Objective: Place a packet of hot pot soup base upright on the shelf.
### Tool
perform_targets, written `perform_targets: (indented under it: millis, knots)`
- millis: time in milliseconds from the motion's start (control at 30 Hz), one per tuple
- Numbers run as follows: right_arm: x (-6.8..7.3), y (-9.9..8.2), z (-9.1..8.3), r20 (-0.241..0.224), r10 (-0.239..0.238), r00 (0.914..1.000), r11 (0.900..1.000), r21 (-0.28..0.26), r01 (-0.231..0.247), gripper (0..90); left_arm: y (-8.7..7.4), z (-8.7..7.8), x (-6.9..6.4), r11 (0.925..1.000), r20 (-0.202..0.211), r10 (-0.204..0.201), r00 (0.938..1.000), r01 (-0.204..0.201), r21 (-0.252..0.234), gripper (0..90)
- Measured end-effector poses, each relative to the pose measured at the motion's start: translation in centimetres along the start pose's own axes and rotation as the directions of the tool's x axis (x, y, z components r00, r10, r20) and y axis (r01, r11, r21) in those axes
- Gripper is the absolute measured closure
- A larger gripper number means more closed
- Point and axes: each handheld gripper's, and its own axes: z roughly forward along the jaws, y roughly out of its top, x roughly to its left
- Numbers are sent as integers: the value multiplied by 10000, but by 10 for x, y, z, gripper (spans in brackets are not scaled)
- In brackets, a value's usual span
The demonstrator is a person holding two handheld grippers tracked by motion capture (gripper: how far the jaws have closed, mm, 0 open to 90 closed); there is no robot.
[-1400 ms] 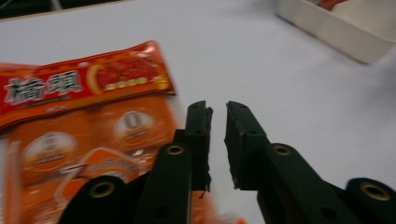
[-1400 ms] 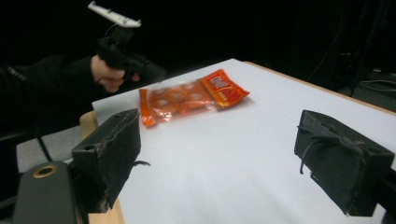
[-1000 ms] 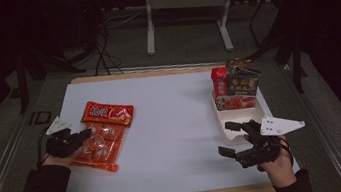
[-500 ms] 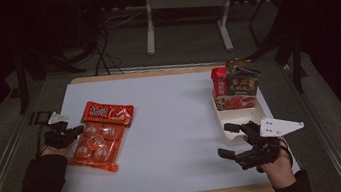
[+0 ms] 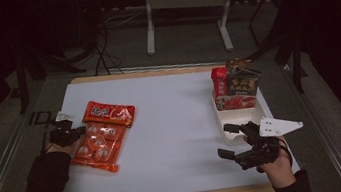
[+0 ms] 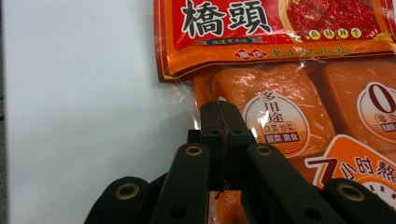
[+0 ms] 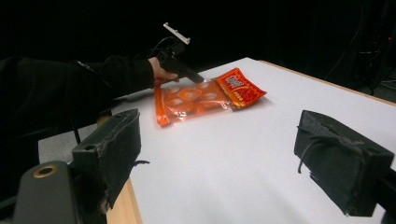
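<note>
Orange clear-window snack bag (image 5: 98,145) lies flat on the left part of the white counter (image 5: 172,126), long axis running away from the person, near the counter's left edge; round orange pieces with white labels visible through the film; a red header band with large white characters across a second, red packet (image 5: 109,113) that lies touching its far end, partly over it. Left claw (image 5: 78,132) sits at the bag's left edge, low on the counter; in the left gripper view its two black jaws are pressed together with no gap, tips (image 6: 223,122) resting over the clear margin of the bag (image 6: 299,116) just beside the first orange piece; a thin sliver of film seems caught between the pads, though it is hard to be sure. Left hand and dark sleeve come in from the lower left. In the right gripper view the same bag (image 7: 194,100) shows far off with the left claw (image 7: 201,80) angled down onto its far edge. Right claw (image 5: 229,140) is held well apart, near the counter's front right, jaws spread wide and holding nothing, padded fingers (image 7: 112,149) framing bare counter. Behind it, a white tray (image 5: 234,117) at the right side holds upright packets, one a red canister (image 5: 219,81), one a dark box (image 5: 242,82)
</note>
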Motion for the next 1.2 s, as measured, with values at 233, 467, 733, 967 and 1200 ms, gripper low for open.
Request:
perform_targets:
  millis: [233,467,733,967,1200]
  knots:
    - [1,1,-1,-47,-45,10000,10000,-34,45,144,7,9,-34,9982,664,571,9962,-580,119,900]
    - [1,1,-2,-64,-59,10000,10000,-64,59,144,7,13,-62,9976,1139,656,9913,-676,135,900]
    - [2,2,-2,-82,-86,9999,9999,-77,86,144,9,12,-83,9938,1455,1023,9841,-1075,289,900]
    - [2,2,-2,-116,-69,9999,9999,-94,68,144,5,8,-87,9928,1824,1141,9766,-1189,157,900]
    - [2,2,0,-154,-55,9999,9999,-111,53,144,2,-3,-80,9877,2032,1507,9675,-1559,96,900]
